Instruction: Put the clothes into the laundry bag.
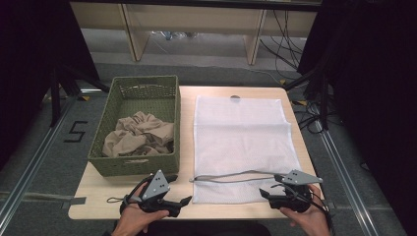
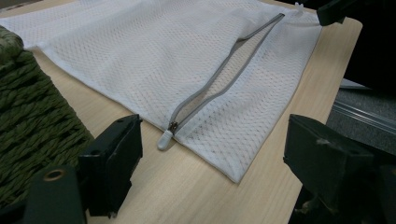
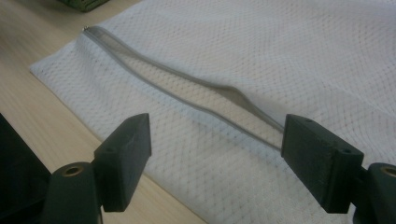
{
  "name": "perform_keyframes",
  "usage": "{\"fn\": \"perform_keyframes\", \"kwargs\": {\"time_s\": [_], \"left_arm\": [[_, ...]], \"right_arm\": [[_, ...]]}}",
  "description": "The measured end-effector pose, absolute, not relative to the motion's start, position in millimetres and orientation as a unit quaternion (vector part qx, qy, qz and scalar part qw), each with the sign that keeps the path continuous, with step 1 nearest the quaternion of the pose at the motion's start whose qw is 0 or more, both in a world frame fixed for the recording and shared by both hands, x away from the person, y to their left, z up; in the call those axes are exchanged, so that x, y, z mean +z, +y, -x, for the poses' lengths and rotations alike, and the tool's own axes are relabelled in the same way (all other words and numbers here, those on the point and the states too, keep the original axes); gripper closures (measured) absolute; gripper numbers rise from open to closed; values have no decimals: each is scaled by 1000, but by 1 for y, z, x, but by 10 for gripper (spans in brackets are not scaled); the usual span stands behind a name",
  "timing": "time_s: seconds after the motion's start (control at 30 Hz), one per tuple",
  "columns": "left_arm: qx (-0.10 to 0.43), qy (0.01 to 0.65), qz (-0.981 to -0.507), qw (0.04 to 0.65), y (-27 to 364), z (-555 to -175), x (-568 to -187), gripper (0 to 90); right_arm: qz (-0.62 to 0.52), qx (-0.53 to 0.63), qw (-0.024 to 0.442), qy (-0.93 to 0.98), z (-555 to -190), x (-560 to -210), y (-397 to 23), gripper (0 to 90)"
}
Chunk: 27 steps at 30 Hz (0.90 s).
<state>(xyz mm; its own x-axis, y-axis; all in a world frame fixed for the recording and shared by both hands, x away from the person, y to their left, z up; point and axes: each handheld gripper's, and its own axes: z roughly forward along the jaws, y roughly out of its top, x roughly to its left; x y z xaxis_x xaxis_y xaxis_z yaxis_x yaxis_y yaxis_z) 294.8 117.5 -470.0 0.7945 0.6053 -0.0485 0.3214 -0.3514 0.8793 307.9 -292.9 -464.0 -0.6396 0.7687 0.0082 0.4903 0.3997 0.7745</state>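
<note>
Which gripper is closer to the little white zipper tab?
The left gripper. The zipper tab lies just ahead of its open jaws, by the green basket. The right gripper hovers at the zipper's far end.

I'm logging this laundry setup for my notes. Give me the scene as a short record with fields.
surface: wooden table
mesh bag: white, flat on the table, zipper open
basket: green, woven, left of the bag
cloth: beige, crumpled inside the basket
left gripper: open, holds nothing
right gripper: open, at the bag's near edge
</note>
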Motion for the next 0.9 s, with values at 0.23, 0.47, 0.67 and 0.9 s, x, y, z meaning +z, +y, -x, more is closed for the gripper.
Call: {"fn": "perform_keyframes", "kwargs": {"time_s": [0.23, 0.47, 0.67, 0.9], "left_arm": [[150, 281, -811, 491, 118, -298, -469, 193], [156, 274, -815, 485, 119, -299, -470, 194], [153, 272, -815, 489, 119, -300, -470, 194], [147, 285, -809, 493, 118, -299, -471, 196]], "right_arm": [[-369, 356, 197, 836, -327, -469, -284, 253], [-345, 306, 232, 857, -345, -473, -276, 271], [-349, 268, 226, 869, -370, -482, -269, 287], [-329, 212, 229, 891, -392, -488, -259, 307]]}}
